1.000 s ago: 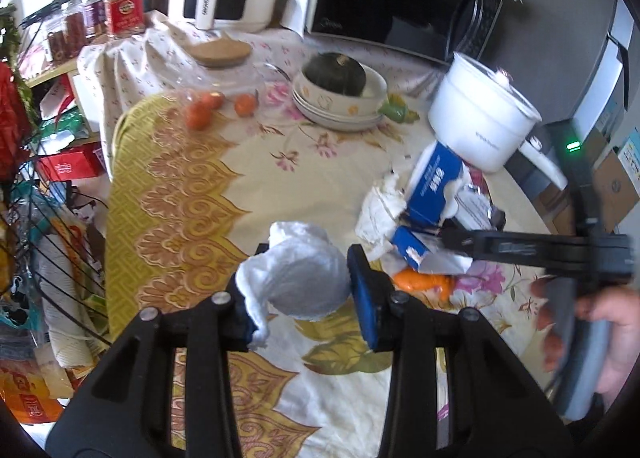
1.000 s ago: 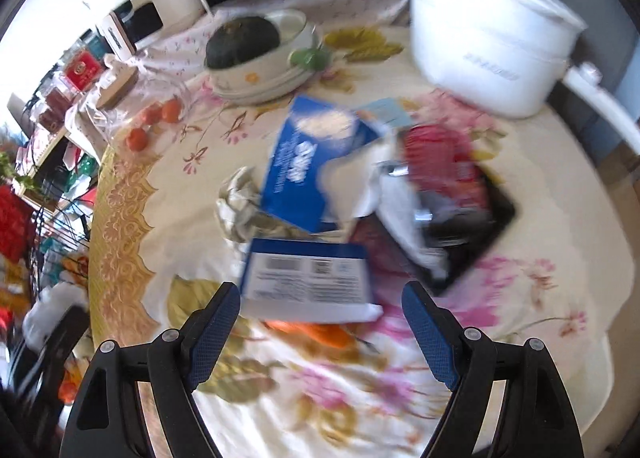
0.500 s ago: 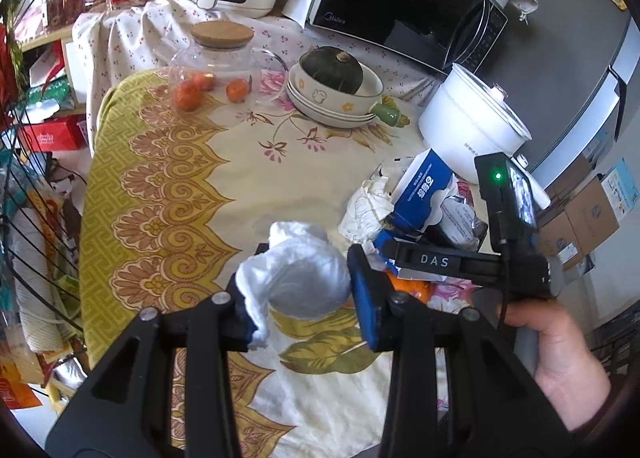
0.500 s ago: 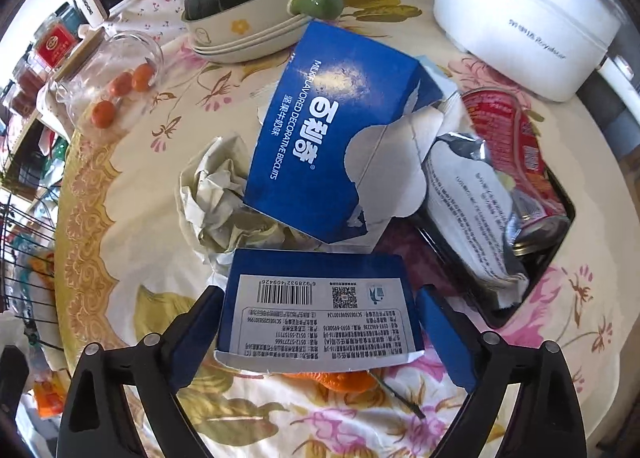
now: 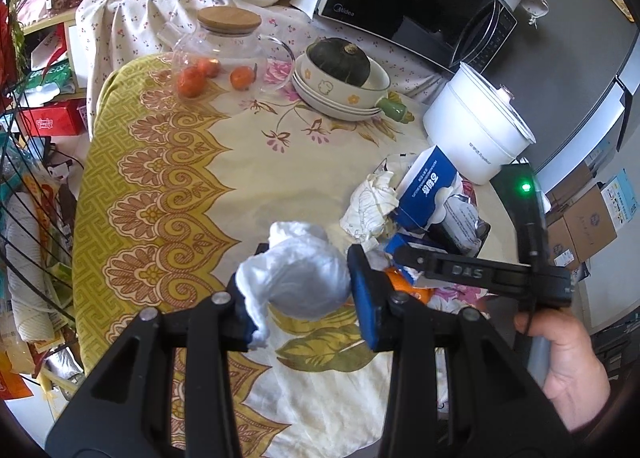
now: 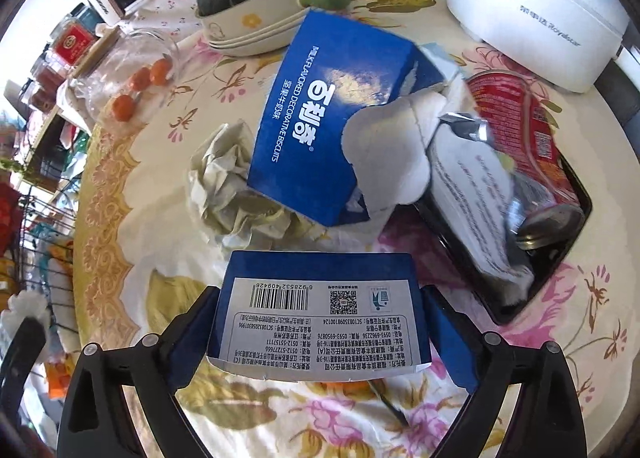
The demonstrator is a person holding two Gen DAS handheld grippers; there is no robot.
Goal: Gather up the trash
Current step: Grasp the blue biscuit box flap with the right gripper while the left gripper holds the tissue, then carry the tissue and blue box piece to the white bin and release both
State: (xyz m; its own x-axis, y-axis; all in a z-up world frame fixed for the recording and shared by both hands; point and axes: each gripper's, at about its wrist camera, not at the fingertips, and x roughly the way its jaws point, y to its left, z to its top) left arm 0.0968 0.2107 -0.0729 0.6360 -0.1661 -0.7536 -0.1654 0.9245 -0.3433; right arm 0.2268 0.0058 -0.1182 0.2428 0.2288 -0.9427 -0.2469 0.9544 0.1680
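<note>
While pinching the white wad (image 5: 298, 270) tight in the narrowed left gripper (image 5: 304, 290), hovers it clear above the bench (image 5: 240, 162), likely to keep one collected piece apart from the pile; reaches the right gripper (image 6: 324, 332) steeply down over the torn blue box piece (image 6: 320, 310), label side up, at the near edge of the litter; sets those jaws wide, one pad just beside each side edge, with the card between them and no visible squeeze on it; seems to choose this piece first as outermost and least tangled with the rest; leaves the bigger blue biscuit box (image 6: 332, 118) propped on the crumpled paper (image 6: 236, 194) and leaning toward the black tray (image 6: 576, 258), with the red can (image 6: 528, 130) lying in that tray; covers something orange (image 6: 344, 385) with the box piece, probably peel; calls next for closing across the width, gently, to avoid buckling hollow card; risks dragging the orange scrap along or nudging the paper.
</note>
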